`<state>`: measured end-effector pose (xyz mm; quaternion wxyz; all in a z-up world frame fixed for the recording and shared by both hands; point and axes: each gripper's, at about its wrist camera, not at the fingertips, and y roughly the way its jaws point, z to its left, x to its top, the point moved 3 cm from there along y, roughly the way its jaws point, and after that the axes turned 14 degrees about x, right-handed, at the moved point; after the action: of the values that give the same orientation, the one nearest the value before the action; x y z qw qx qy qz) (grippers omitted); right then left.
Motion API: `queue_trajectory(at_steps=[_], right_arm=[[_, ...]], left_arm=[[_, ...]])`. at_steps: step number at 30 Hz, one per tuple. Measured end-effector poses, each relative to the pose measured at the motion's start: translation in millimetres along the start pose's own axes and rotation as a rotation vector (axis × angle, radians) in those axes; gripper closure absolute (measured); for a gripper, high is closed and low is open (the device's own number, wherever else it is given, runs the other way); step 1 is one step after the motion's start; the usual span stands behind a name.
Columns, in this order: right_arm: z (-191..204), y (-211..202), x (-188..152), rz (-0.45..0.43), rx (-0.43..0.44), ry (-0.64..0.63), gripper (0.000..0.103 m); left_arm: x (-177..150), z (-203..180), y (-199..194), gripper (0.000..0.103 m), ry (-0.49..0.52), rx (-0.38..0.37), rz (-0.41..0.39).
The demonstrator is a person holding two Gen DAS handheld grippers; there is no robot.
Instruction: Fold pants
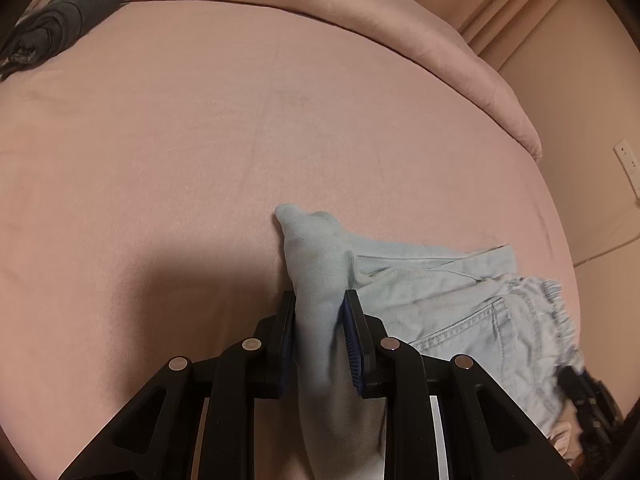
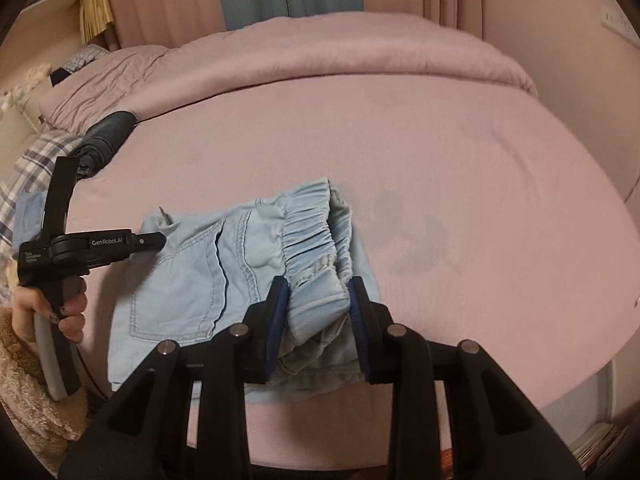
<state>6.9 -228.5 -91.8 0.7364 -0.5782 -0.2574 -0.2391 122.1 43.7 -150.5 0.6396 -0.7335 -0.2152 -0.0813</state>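
Light blue denim pants (image 2: 192, 280) lie bunched near the front edge of a pink bed (image 2: 440, 160). My right gripper (image 2: 318, 292) is shut on the gathered elastic waistband (image 2: 316, 240). My left gripper (image 1: 319, 304) is shut on a bunched fold of the same pants (image 1: 440, 300), with a tip of fabric sticking up beyond the fingers. In the right wrist view the left gripper (image 2: 158, 240) comes in from the left, held by a hand (image 2: 68, 312), at the pants' far left edge. A back pocket (image 2: 176, 292) faces up.
A dark folded garment (image 1: 60, 20) lies at the bed's far left, also seen in the right wrist view (image 2: 106, 136). A rolled pink duvet (image 2: 320, 52) lies across the back. A plaid pillow (image 2: 28, 172) is at left. A wall and socket (image 1: 628, 168) are at right.
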Motion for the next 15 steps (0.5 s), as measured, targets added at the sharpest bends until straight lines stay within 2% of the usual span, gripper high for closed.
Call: queue_trajectory(at_steps=[2,4,11,15], right_arm=[[-3,6,-4,0.017,-0.021,0.000,0.073],[-15,27,-21,0.082,-0.047,0.033,0.073],[-25,32,-23,0.094,-0.023,0.067,0.070],[-25,32,-23,0.091,-0.027,0.071,0.069]], left_arm=[[0,0,0,0.078,0.002,0.000,0.000],[-1,1,0,0.078,0.007,0.001,-0.003],[-7,0,-7,0.078,0.018,0.022,-0.004],[-22,5,-14,0.078,0.006,0.005,0.012]])
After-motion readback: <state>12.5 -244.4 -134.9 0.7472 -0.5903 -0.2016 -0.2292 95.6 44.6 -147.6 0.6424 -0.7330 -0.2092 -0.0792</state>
